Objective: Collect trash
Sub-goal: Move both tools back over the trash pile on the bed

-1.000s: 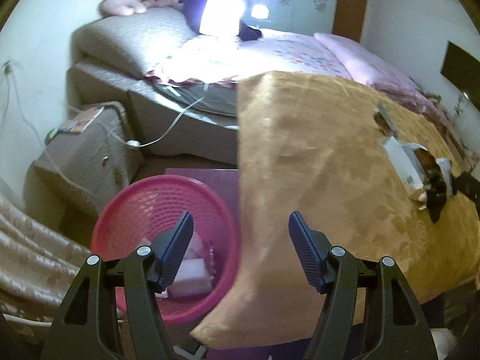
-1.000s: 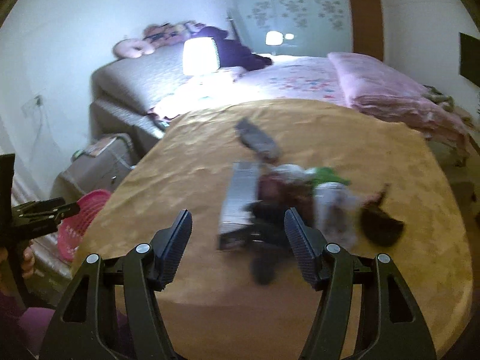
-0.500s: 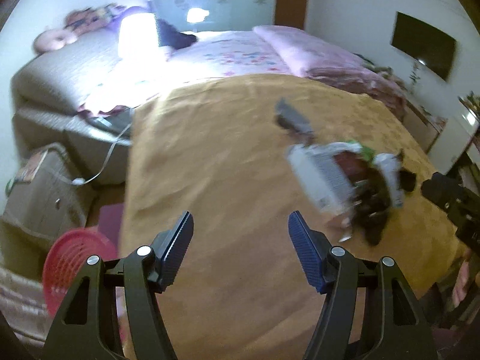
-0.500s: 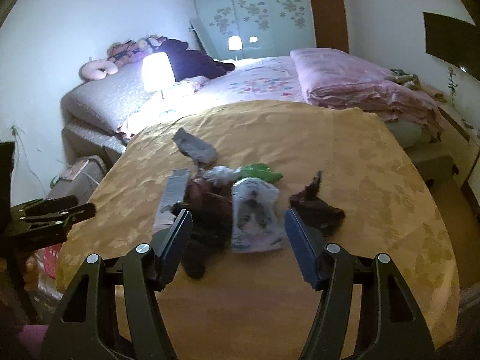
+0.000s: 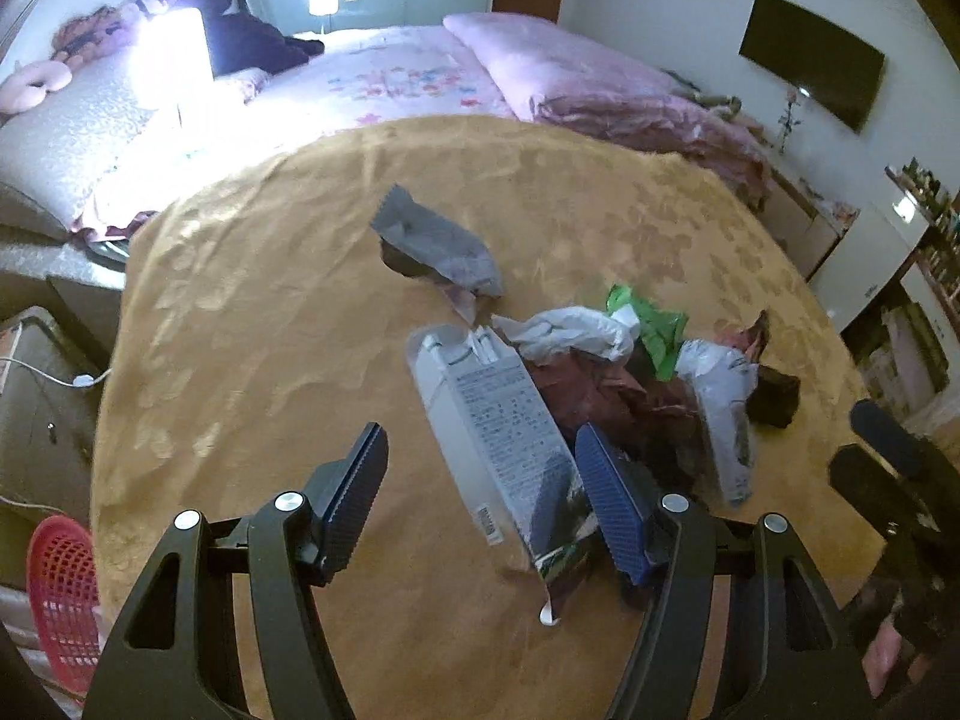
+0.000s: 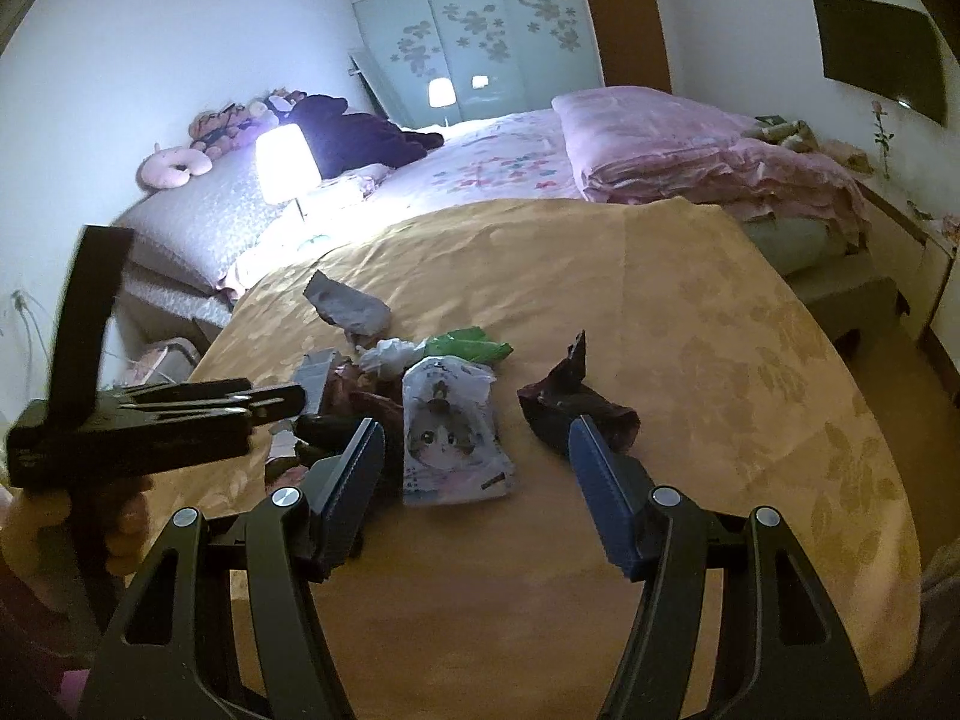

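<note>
White carton (image 5: 498, 420) between the parted, just-narrowing jaws of the left hand-held gripper (image 5: 480, 498), ungripped.

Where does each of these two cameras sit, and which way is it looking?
Left wrist: on the left claw, looking down along it at the carton and trash on the gold cloth; the right claw shows at the right edge.
Right wrist: on the right claw, facing the cat packet; the left claw and hand show at left.
Both share the trash pile and the bed.
</note>
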